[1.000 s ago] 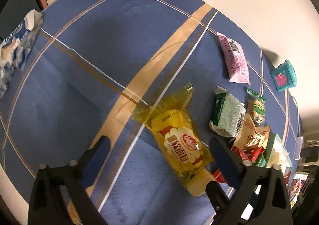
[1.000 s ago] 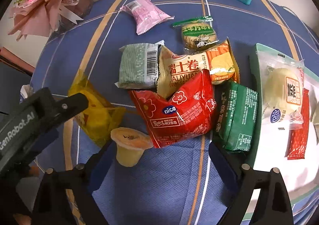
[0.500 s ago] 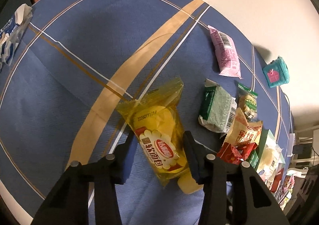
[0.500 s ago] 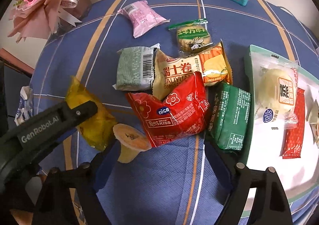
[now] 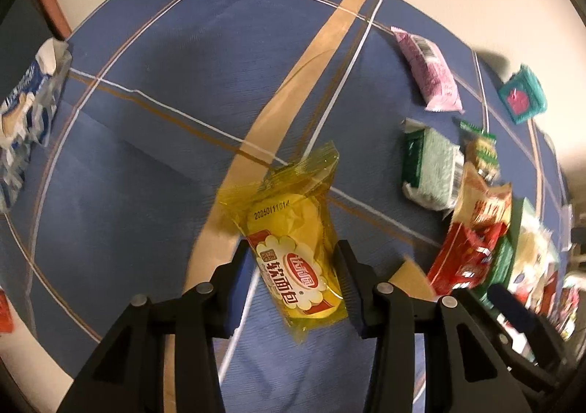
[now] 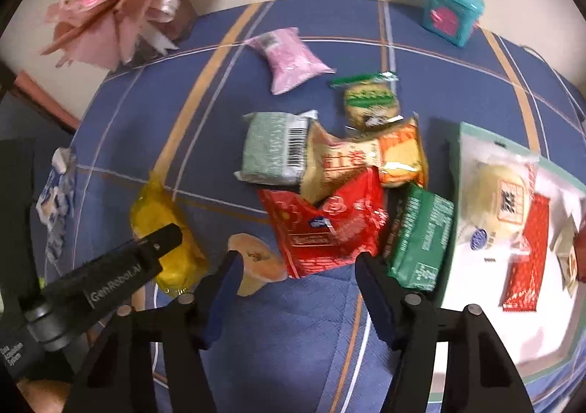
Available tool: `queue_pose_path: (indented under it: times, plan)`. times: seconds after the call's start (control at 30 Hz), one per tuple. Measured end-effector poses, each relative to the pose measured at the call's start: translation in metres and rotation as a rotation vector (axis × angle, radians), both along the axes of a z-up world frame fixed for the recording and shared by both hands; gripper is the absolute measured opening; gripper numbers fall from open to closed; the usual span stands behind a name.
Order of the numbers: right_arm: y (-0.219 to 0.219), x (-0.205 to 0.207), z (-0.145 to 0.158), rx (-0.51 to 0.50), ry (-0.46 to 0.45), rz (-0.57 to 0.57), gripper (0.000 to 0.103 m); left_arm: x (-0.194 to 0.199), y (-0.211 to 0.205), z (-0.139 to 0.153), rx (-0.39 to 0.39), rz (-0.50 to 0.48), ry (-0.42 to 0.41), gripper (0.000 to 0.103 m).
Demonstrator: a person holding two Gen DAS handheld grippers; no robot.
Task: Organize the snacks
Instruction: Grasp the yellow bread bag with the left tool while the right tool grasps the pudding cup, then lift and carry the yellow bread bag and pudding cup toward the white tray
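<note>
Left gripper (image 5: 295,259) jaws clamped across yellow bread packet (image 5: 293,240) for carrying; right gripper (image 6: 298,262) jaws spread, empty, near red packet (image 6: 326,226).

yellow bread packet (image 5: 296,248): clamped between left fingers (image 5: 238,266), tilted
red snack bag (image 6: 326,226): flat, ahead between right fingers (image 6: 227,277)
</note>
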State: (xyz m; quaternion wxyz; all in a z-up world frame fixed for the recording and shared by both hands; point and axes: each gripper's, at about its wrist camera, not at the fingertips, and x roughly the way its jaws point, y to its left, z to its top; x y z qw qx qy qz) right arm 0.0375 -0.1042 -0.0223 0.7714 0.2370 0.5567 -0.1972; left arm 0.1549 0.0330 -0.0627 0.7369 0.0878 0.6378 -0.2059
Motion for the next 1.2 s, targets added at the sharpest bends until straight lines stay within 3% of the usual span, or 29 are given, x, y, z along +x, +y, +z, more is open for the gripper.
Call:
queue_pose_path:
  times: [0.3, 0.37, 0.43, 0.9, 1.2]
  plan:
    - [0.032, 0.023, -0.01, -0.038, -0.001, 0.17, 0.062, 0.007, 0.018, 0.0, 0.045, 0.007, -0.011, 0.047]
    - [0.036, 0.026, -0.015, -0.049, 0.008, 0.19, 0.055, 0.009, 0.02, 0.0, 0.043, 0.008, -0.008, 0.047]
    - [0.039, 0.026, -0.019, -0.059, 0.027, 0.21, 0.055, 0.009, 0.02, 0.0, 0.041, 0.007, -0.007, 0.047]
    - [0.068, 0.042, -0.052, -0.146, 0.123, 0.309, 0.052, 0.015, 0.006, -0.01, 0.057, -0.014, -0.005, 0.048]
    - [0.076, 0.054, -0.06, -0.15, 0.108, 0.301, 0.052, 0.022, 0.007, -0.025, 0.04, 0.001, 0.029, 0.048]
